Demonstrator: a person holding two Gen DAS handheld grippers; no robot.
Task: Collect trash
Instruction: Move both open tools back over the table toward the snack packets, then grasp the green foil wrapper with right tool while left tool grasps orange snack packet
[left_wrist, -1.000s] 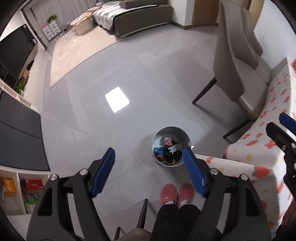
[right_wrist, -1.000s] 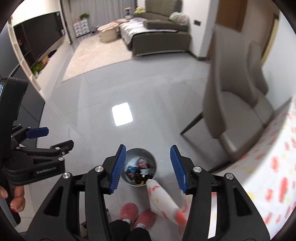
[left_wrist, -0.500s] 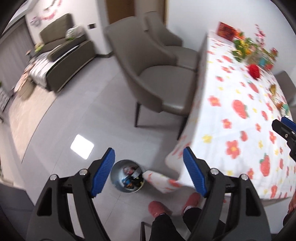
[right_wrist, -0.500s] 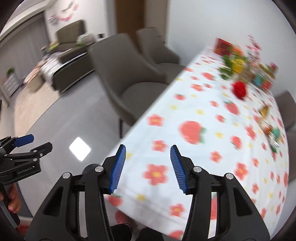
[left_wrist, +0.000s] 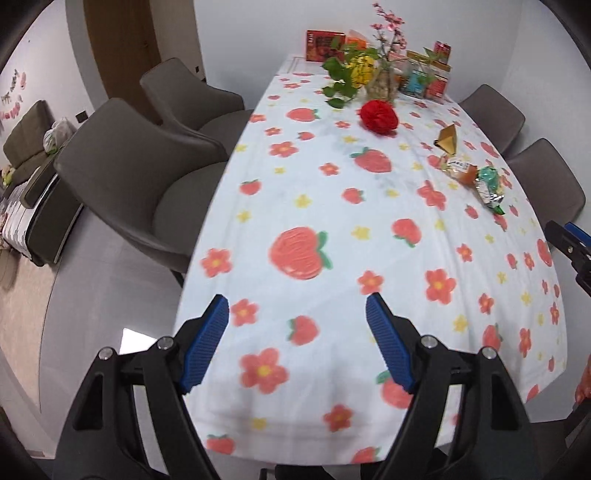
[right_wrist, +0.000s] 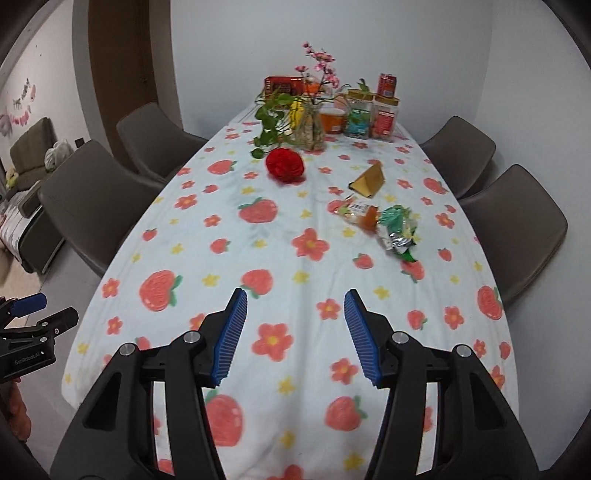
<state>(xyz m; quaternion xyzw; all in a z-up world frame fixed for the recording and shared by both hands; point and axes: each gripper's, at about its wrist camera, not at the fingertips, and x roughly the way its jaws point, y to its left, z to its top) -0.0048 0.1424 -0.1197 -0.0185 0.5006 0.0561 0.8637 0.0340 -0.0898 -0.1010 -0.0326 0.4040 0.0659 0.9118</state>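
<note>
On the strawberry-print tablecloth (right_wrist: 258, 258) lie a crumpled green and silver wrapper (right_wrist: 399, 230), an orange and clear wrapper (right_wrist: 358, 212), a gold triangular carton (right_wrist: 369, 181) and a red paper ball (right_wrist: 286, 165). The left wrist view shows the same green wrapper (left_wrist: 489, 188), orange wrapper (left_wrist: 460, 168), carton (left_wrist: 448, 139) and ball (left_wrist: 379, 115) toward the far right. My left gripper (left_wrist: 296, 299) hangs open over the table's near end, holding nothing. My right gripper (right_wrist: 295, 291) is over the near half with its jaws opening and nothing between them. The wrappers lie well ahead of both.
A vase of plants (right_wrist: 306, 122), jars (right_wrist: 369, 114), a can (right_wrist: 386, 84) and a red box (right_wrist: 282, 85) crowd the far end. Grey chairs stand on the left (right_wrist: 92, 199) and the right (right_wrist: 513, 221). A sofa (right_wrist: 26, 158) is far left.
Both views have swung up from the floor and the metal trash bin to the table top. The bin has gone out of sight. Both grippers stay empty.
</note>
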